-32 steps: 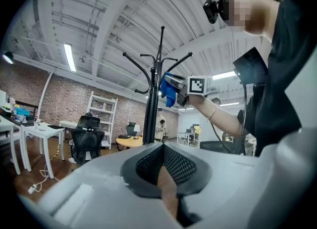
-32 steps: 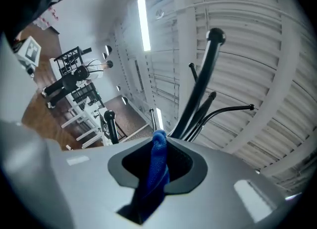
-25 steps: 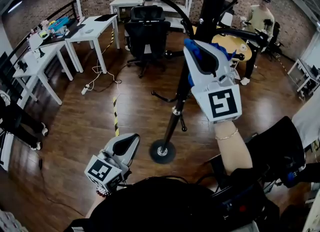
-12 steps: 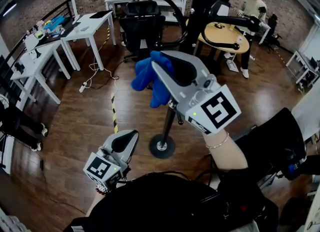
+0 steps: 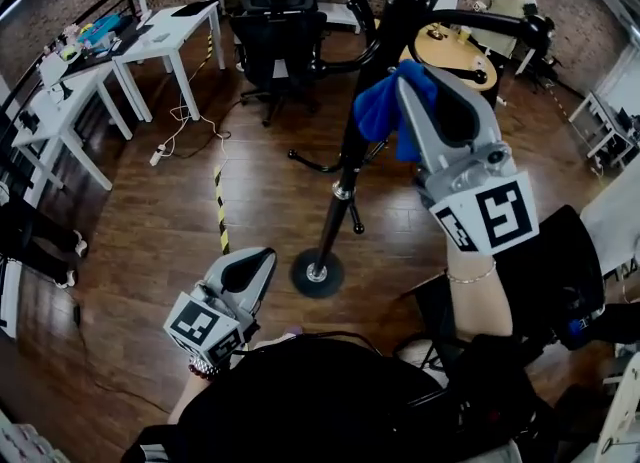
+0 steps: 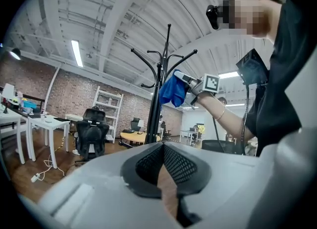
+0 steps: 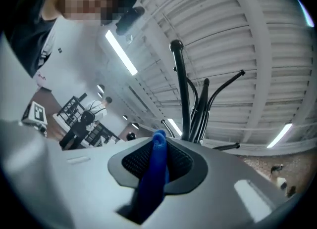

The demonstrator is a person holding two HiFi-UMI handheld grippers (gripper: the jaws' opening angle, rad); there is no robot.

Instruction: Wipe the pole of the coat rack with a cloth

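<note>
Room: brick-walled workshop.
Right gripper (image 5: pixel 418 83): pinching blue cloth (image 5: pixel 378 111) at coat rack pole (image 5: pixel 340 191).
Left gripper (image 5: pixel 254 261): pressed together, empty.
Risk: a hard push could tip the rack.

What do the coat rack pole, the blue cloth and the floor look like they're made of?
Coat rack pole: probably metal tube, painted black, slim and rigid, with a silvery joint ring.
Blue cloth: soft fabric, possibly microfibre, bunching in limp folds.
Floor: wood or wood-look planks, brown with a slight sheen and visible board seams.
</note>
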